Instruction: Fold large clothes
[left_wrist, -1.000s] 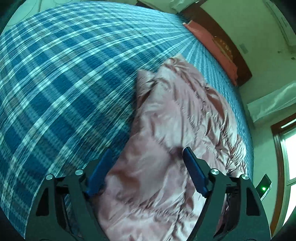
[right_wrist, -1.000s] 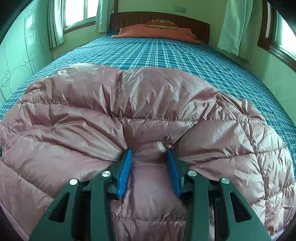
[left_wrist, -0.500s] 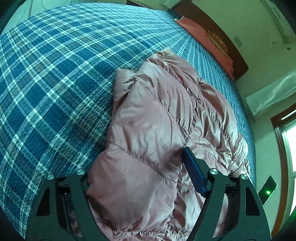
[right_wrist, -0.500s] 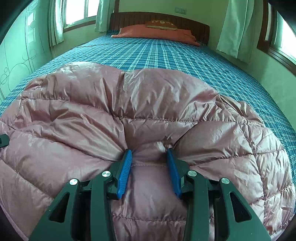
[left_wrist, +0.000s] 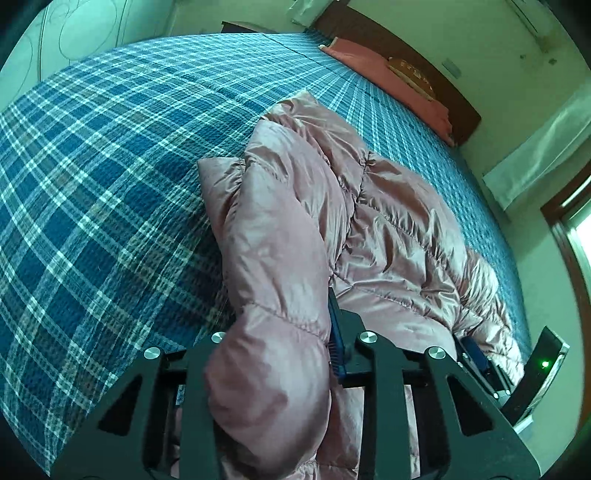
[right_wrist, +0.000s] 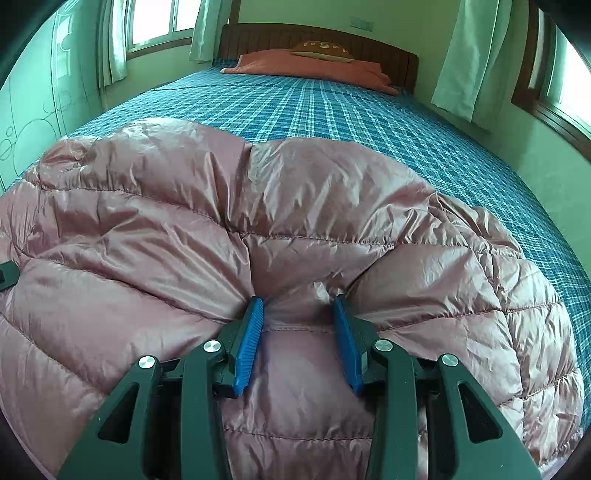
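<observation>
Left claw (left_wrist: 280, 328) newly clamped, jacket (left_wrist: 388, 229) bunched

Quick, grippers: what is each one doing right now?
Left gripper: closed on a bunched fold of the pink down jacket.
Right gripper: closed on the jacket's edge.

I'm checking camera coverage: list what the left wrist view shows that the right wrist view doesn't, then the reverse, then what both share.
Only the left wrist view: the left gripper clamped on a bunched fold of the pink down jacket, and a black device with a green light.

Only the right wrist view: the right gripper pinching the jacket, two windows, and the green curtains.

Both: the jacket, the blue plaid bedspread, the orange pillow and the wooden headboard.
</observation>
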